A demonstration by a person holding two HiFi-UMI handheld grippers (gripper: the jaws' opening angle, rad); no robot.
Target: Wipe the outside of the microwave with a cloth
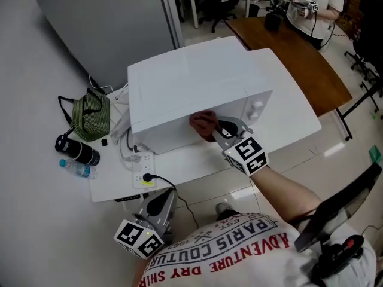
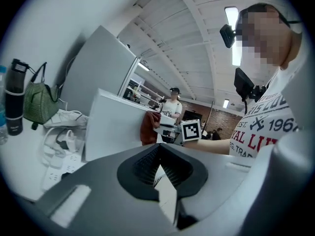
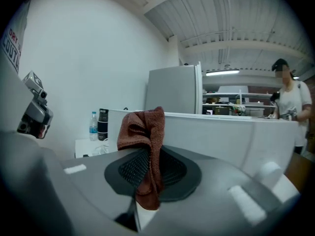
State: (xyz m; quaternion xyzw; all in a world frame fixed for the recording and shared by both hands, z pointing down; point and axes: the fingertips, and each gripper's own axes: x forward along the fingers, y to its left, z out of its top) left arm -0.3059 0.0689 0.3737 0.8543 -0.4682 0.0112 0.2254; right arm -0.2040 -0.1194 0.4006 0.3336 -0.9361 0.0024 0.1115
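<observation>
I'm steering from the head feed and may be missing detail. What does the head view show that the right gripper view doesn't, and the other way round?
Only the head view: the left gripper held low by the person's shirt, off the table, and the green striped bag. Only the right gripper view: the right gripper with its jaws closed on the cloth's folds, which hang down between them. Both: the reddish-brown cloth at the white microwave front, the black flask, the water bottle and a person in the background.
</observation>
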